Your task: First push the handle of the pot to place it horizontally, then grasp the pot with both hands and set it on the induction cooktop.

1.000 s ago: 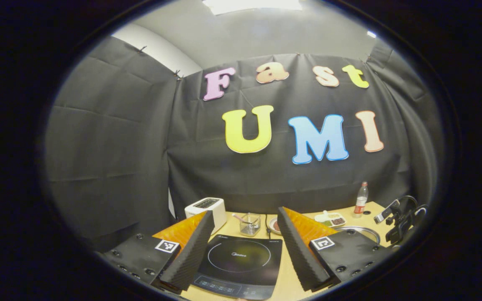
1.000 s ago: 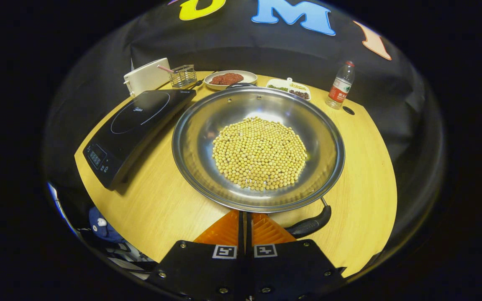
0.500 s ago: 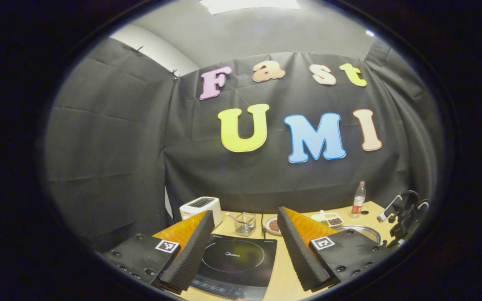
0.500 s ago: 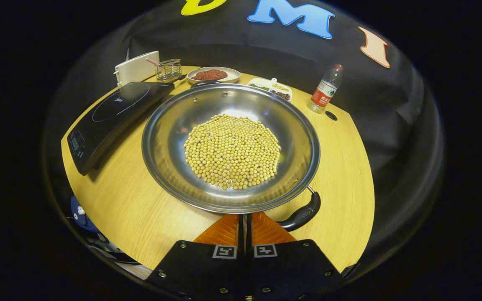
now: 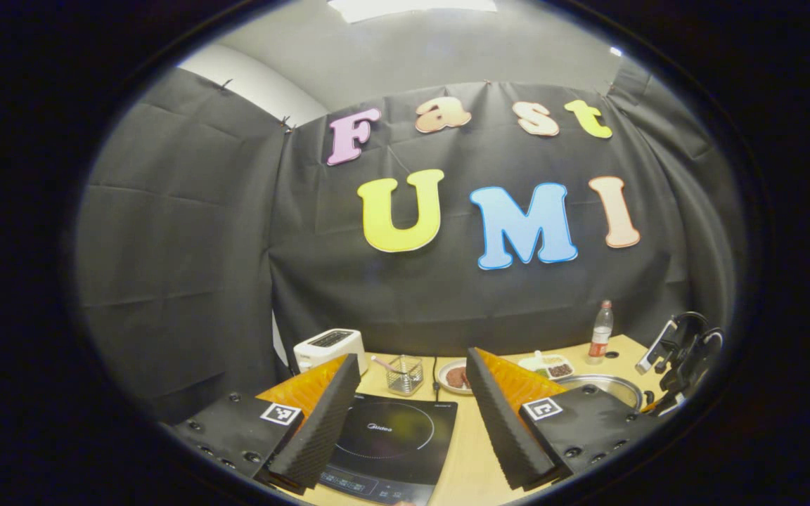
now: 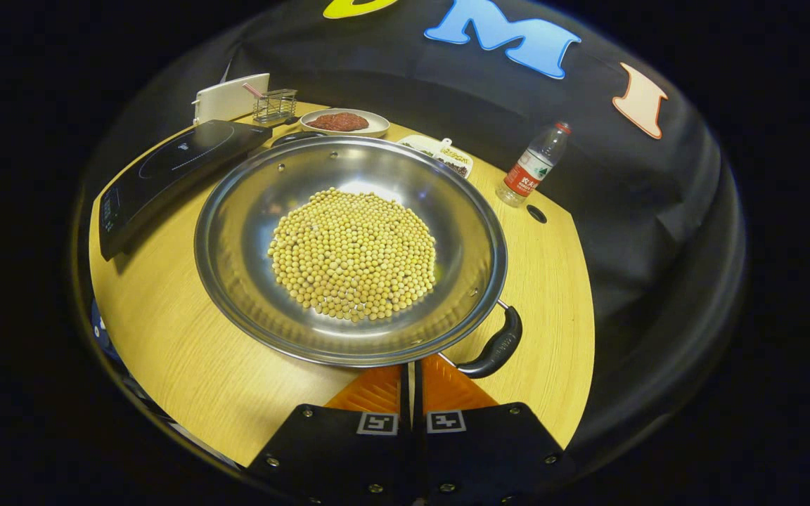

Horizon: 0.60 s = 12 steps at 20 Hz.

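I'm holding the left gripper (image 5: 412,422) up over the near edge of the table (image 5: 465,464), its two fingers spread wide apart and grasping nothing; between them in the lower centre of the left gripper view the induction cooktop (image 5: 391,439) is lying flat. Behind it along the wall I'm seeing a toaster (image 5: 326,346), a small wire basket (image 5: 405,374), a plate of red stuff (image 5: 453,377), a divided dish (image 5: 551,366) and a water bottle (image 5: 600,332). At the lower right of that view the pot (image 5: 605,384) rim is peeking out, with the other gripper rig (image 5: 683,351) just beside it at the right edge. In the right gripper view I'm keeping the right gripper (image 6: 410,383) clenched, fingers pressed together with nothing between them, tips sitting at the bottom centre right by the pot (image 6: 349,246) rim; can't tell if they're touching it. The pot is sitting on the table (image 6: 187,351) in mid frame, full of soybeans (image 6: 354,253). Its black handle (image 6: 493,346) is curving at the lower right of the rim, just right of the fingertips. The cooktop (image 6: 166,169) is at upper left, apart from the pot, and the bottle (image 6: 533,165) is standing upper right.
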### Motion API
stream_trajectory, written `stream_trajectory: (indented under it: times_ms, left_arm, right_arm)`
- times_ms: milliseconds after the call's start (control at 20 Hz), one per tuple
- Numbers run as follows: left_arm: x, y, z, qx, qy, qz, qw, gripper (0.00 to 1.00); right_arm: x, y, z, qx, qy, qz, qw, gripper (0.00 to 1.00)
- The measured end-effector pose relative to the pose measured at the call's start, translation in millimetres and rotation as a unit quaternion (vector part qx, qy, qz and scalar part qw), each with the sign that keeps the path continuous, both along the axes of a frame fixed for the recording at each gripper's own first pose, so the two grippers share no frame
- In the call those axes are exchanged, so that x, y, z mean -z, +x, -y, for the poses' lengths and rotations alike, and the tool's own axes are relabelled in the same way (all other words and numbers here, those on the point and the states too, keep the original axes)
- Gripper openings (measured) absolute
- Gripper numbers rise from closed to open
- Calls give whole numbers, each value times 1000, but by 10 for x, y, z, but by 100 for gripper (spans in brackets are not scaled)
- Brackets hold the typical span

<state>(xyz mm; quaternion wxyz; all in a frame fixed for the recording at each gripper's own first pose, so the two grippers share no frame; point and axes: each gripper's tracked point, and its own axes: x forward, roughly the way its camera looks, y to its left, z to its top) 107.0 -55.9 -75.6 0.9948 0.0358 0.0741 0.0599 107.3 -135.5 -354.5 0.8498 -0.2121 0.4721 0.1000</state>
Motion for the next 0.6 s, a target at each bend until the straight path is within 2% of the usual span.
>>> stream_trajectory:
  times_ms: [400,600]
  left_arm:
    - [75,41,58,-25,10,-11,1000,93]
    - [115,69,45,-41,14,-16,999,93]
  right_arm:
    - [56,352,118,-2,-6,14,1000,1]
    - [62,497,87,-17,-12,22,1000,1]
